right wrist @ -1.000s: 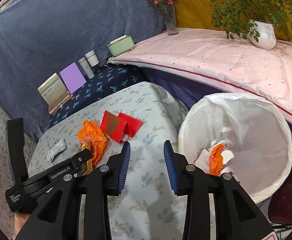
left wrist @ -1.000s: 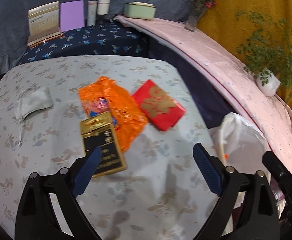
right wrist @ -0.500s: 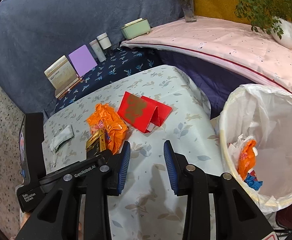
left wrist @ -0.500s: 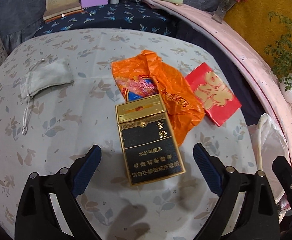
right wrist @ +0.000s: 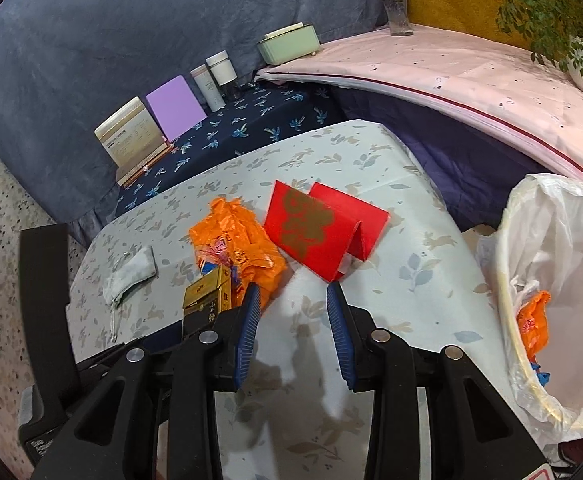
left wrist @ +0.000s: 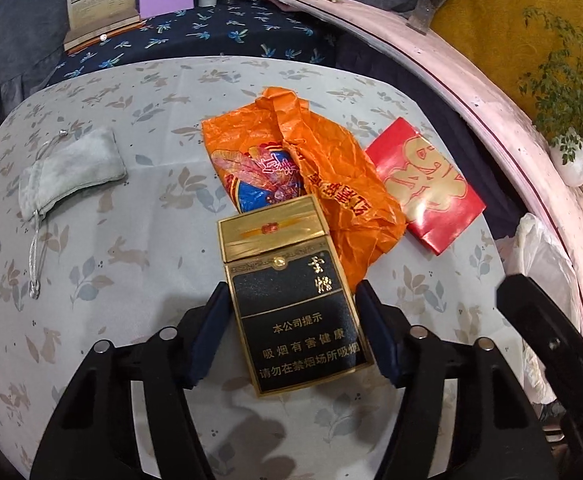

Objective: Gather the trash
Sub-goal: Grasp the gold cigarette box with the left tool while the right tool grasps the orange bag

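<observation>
Left gripper [left wrist: 291,332] closes narrowly around a black-and-gold cigarette pack [left wrist: 291,300] on the bench [left wrist: 131,280]; orange wrapper [left wrist: 311,168] at 12 o'clock. Right gripper [right wrist: 293,332] empty, parted.

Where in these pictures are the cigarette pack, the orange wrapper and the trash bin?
cigarette pack [left wrist: 291,312]: left wrist view, on its black front face.
orange wrapper [left wrist: 331,168]: left wrist view, on its crumpled middle.
trash bin [right wrist: 505,280]: right wrist view, on its near rim.

Cigarette pack [left wrist: 291,304] between left gripper [left wrist: 291,334] fingers, overlapping plastic bag [left wrist: 311,168] behind it, folded envelope [left wrist: 423,184] right, drawstring pouch [left wrist: 67,172] left (well apart), lined bin [right wrist: 559,292] off table's [left wrist: 139,240] right edge.
</observation>
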Available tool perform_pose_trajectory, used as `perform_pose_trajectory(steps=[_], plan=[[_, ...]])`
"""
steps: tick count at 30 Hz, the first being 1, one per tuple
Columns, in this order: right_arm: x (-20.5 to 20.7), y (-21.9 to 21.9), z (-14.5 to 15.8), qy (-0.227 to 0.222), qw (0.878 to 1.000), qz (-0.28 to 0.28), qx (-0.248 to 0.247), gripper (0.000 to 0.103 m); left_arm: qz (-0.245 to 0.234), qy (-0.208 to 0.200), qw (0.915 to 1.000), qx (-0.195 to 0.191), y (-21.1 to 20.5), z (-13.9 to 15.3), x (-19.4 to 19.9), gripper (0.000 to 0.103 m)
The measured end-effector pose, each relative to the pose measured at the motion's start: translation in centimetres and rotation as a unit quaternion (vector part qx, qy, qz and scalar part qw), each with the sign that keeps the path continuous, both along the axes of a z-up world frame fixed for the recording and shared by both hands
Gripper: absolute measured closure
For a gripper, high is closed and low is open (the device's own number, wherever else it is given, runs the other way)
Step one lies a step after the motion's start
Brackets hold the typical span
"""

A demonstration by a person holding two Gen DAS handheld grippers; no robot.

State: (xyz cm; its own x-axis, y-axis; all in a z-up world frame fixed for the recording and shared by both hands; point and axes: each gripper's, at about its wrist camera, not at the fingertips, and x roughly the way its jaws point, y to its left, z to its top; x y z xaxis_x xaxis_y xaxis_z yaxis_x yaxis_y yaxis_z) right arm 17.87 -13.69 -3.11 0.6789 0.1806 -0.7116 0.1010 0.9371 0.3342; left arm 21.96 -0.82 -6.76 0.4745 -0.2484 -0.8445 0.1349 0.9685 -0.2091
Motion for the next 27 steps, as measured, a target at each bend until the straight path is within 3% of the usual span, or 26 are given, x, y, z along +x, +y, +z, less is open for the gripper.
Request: perform_pose_trajectory(steps=[6,12,27], plan=[[1.6,1.3,-0.8,0.011,1.0,0.008,0.008,0.069,0.002,-0.005,0.9998,-0.021,1.5,0.8,-0.1,0.046],[3.1,2.1,-1.8,0.022,1.0,0.01,0.011,0.062,0.02,-0.024,0.9995,-0.007,3.7,1.8,0.0,0.046],[6.6,2.8,-4.6,0.048,0.999,0.01,0.021,0.062,0.055,-0.024,0.9982,-0.004,7.1,1.3,2.1,0.046]])
